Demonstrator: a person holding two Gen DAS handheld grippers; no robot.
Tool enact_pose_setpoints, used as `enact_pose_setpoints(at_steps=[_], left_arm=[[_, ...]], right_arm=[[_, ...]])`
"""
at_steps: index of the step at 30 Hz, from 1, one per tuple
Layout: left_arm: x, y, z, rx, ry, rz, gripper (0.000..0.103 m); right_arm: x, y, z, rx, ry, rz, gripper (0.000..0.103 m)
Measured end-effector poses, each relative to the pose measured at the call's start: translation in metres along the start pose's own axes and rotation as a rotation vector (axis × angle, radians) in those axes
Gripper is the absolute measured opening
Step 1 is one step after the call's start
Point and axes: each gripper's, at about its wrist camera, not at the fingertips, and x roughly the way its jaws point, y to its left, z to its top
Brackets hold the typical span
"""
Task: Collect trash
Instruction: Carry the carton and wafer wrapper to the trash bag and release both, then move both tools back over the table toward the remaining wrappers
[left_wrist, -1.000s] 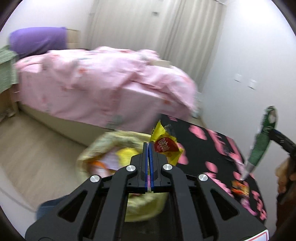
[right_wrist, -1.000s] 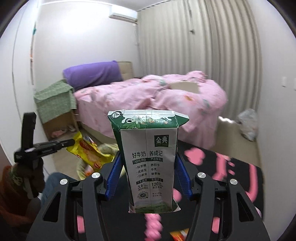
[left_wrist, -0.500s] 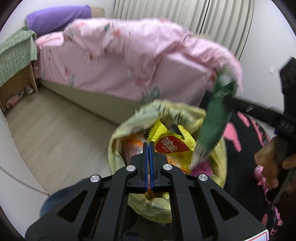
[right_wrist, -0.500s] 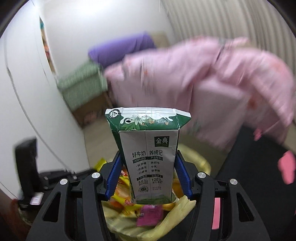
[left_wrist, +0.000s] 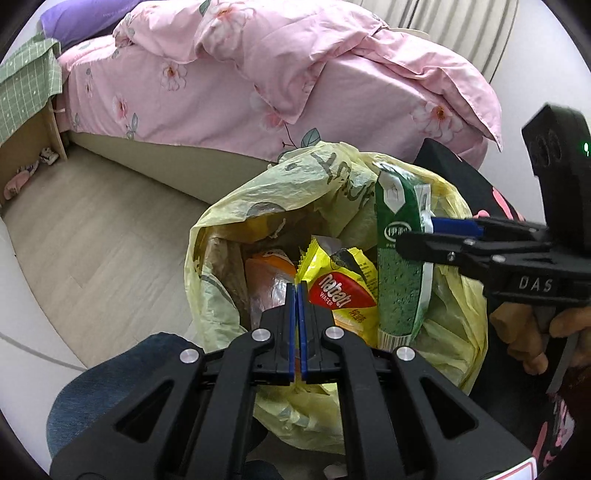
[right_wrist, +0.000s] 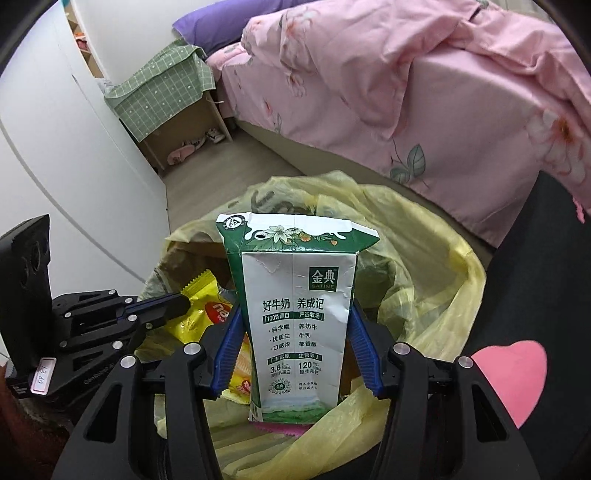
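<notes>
The right gripper (right_wrist: 295, 354) clamps a green-and-white milk carton (right_wrist: 295, 317) marked "金典 SATINE" over the open yellow trash bag (left_wrist: 236, 206). The left gripper (left_wrist: 297, 291), jaws pressed together, pinches a yellow "nabati WAFER" wrapper (left_wrist: 340, 291) inside that bag.

L gripper (left_wrist: 297, 291) — blue pads pressed together w/ a yellow wrapper corner pinched between, tips just above the yellow bag's (left_wrist: 229, 206) mouth. R gripper (right_wrist: 295, 347) clamps a milk carton by its sides, upright over the same bag opening, just right of the L one. R hand (left_wrist: 532, 332) wraps the handle at the bag's right side — fingers curled.
</notes>
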Motion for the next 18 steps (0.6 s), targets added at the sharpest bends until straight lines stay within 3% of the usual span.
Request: enact_pose_setpoints(at_steps=[7,9,11,13,16,18], left_arm=[[-0.007,0.016,0.002,-0.097,-0.025,-0.063,0.001],[-0.013,0.020,0.003,-0.133,-0.036,-0.080,0.006],[-0.023,0.026,0.005,-0.180,-0.051,-0.106,0.030],[-0.041,0.029,0.009,-0.214,-0.105,-0.123,0.044],[-0.072,0.026,0.017,-0.193,-0.204,-0.097,0.053],[-0.090,0.017,0.021,-0.155,-0.261,-0.076,0.061]], right_arm=[[-0.001,0.005,-0.006,-0.001,-0.017,-0.022,0.052],[-0.004,0.010,-0.008,-0.013,-0.022,-0.033,0.053],[-0.007,0.013,-0.009,-0.019,-0.025,-0.027,0.053],[-0.017,0.016,-0.010,-0.019,-0.044,-0.018,0.055],[-0.044,0.021,-0.017,-0.051,-0.136,-0.072,0.068],[-0.067,0.024,-0.025,-0.079,-0.200,-0.127,0.069]])
